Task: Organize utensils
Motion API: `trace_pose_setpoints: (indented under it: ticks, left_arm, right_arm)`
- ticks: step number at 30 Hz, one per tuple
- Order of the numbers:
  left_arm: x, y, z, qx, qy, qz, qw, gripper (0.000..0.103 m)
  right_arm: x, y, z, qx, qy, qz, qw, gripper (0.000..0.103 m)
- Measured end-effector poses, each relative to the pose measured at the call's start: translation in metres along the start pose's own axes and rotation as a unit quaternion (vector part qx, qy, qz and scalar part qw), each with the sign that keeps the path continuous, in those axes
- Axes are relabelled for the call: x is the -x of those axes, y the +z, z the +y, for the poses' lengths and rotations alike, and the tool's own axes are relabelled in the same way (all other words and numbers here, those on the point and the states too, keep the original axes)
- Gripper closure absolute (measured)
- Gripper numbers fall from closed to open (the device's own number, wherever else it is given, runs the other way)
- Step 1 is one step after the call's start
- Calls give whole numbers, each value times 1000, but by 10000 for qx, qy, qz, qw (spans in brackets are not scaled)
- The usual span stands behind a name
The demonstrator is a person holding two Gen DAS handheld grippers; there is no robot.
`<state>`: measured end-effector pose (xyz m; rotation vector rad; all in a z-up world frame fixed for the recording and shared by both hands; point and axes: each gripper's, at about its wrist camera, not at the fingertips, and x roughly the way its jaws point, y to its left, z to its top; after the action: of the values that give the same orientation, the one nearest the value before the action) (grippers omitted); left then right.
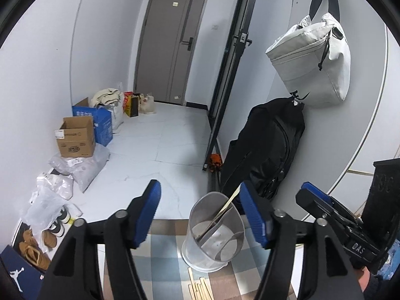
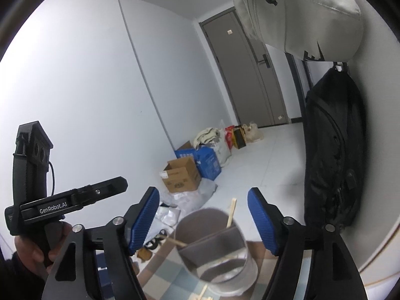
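My right hand-held gripper (image 2: 203,218) hangs spread wide above the metal utensil holder (image 2: 217,250), which has wooden chopsticks (image 2: 230,216) poking out.

Loose pale wooden chopsticks (image 1: 200,287) on the checked blue-and-brown tablecloth (image 1: 165,247), cut off by the bottom edge at 6 o'clock in the left wrist view; count unclear. Same sticks in the right wrist view reduced to a blurred sliver under the round clear plastic utensil holder (image 2: 220,252). Holder's base blurred there, contents hard to separate. Dark-blue shoebox with a white jumping figure (image 1: 17,270) clipped at 8 o'clock. Tan suede shoes (image 1: 35,250) half buried under crumpled clear plastic bags (image 1: 47,205). Print on the brown cardboard box (image 1: 75,137) too small to read. Off-white fabric tote bag (image 2: 297,12) cropped at 12 o'clock in the right wrist view.
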<state>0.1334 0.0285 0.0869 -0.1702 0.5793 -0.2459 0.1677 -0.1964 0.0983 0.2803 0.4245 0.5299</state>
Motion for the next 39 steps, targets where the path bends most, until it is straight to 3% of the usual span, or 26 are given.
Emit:
trace_pose_setpoints:
  ticks: [2,4,9,12,16,23,33,39]
  left_arm:
    - [5,-5,-2,-61,224,-30,9997,29]
    - [9,-9,-2,-56,207,-34,9998,29]
    - [17,-23,-3,-59,359,24,9993,27]
    - [21,-31,-3,-4,428,31,9991,18]
    - [28,-41,-3,-3,504,1,9987,18]
    - [30,-72,3,68,609,74,9981,11]
    - [13,-125,21,150,793,457,9957,11]
    - [0,-145,29,226,669,738,9948,11]
  right_arm:
    - [6,-4,3,-17,-3,18,10000,20]
    - [13,-9,7,-22,-34,27,10000,14]
    - [29,-25,19,-74,-93,69,9999,7]
    - [33,-29,20,-123,-110,89,9998,4]
    - [43,-40,25,-171,-164,164,9996,0]
    - [49,-64,29,-169,-282,400,9987,0]
    - [45,-115,25,-102,-590,976,9934,0]
    - [37,-137,18,-159,-750,1359,9878,2]
